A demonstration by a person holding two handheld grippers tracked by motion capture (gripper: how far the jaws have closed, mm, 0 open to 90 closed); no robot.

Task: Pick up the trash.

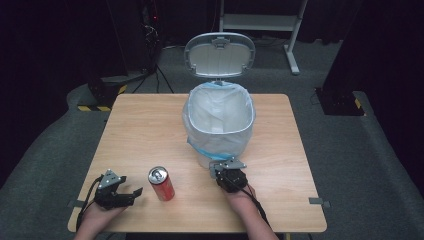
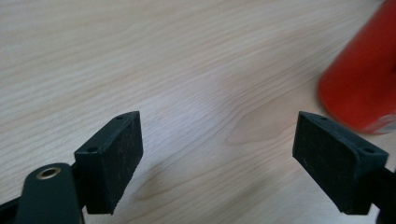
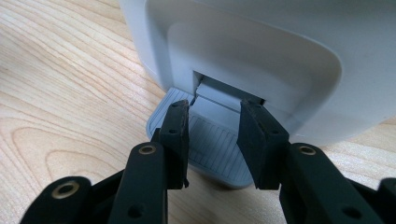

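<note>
A white pedal bin [image 1: 191,131] with a plastic liner stands mid-table, its lid [image 1: 219,54] raised. My right gripper [image 1: 227,167] sits at the bin's near base. In the right gripper view its jaws [image 3: 214,126] are narrowly apart, tips down on the grey ribbed pedal [image 3: 210,144] below the bin's body [image 3: 261,51], with nothing gripped between them. A red drink can [image 1: 161,183] stands upright near the front edge. My left gripper [image 1: 131,185] lies just left of it, wide open. In the left gripper view the can [image 2: 362,84] is off to the right, outside the jaws [image 2: 217,154].
The wooden table [image 1: 140,130] has bare surface left and right of the bin. A person's hands come in over the front edge. Beyond the table are dark floor, cables and a white frame leg [image 1: 292,50].
</note>
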